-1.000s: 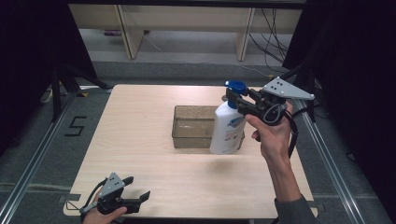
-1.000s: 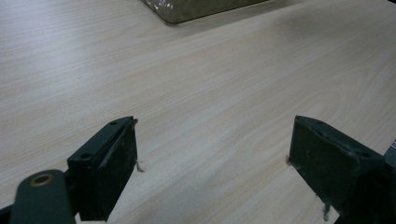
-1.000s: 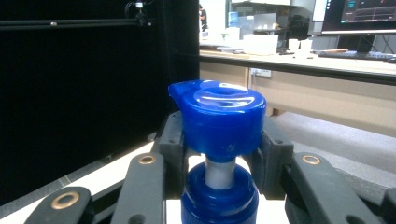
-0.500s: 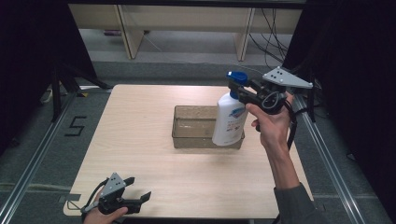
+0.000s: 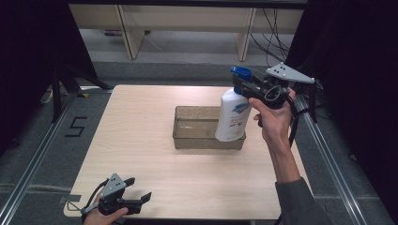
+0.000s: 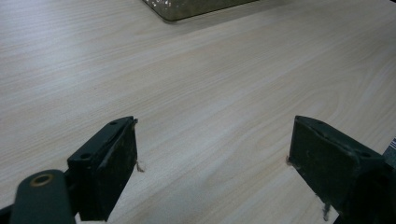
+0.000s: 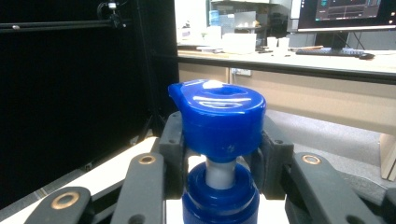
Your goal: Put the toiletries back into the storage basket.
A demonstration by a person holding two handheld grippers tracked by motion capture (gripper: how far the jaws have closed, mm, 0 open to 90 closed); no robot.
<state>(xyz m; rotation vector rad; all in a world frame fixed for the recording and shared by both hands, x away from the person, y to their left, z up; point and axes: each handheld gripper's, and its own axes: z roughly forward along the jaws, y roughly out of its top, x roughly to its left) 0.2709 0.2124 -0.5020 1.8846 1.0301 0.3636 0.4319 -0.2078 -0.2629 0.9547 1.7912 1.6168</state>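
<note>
Filling a dark room, pale wooden table [image 5: 141, 140]

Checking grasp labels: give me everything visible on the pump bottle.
The pump bottle is white plastic with a blue label and a blue pump head on a pale stem above a blue collar. It hangs roughly upright, slightly tilted, in front of the clear tray on the table; whether its base touches the tray can't be told. The right tongs are shut on its neck, just under the pump head.
</note>
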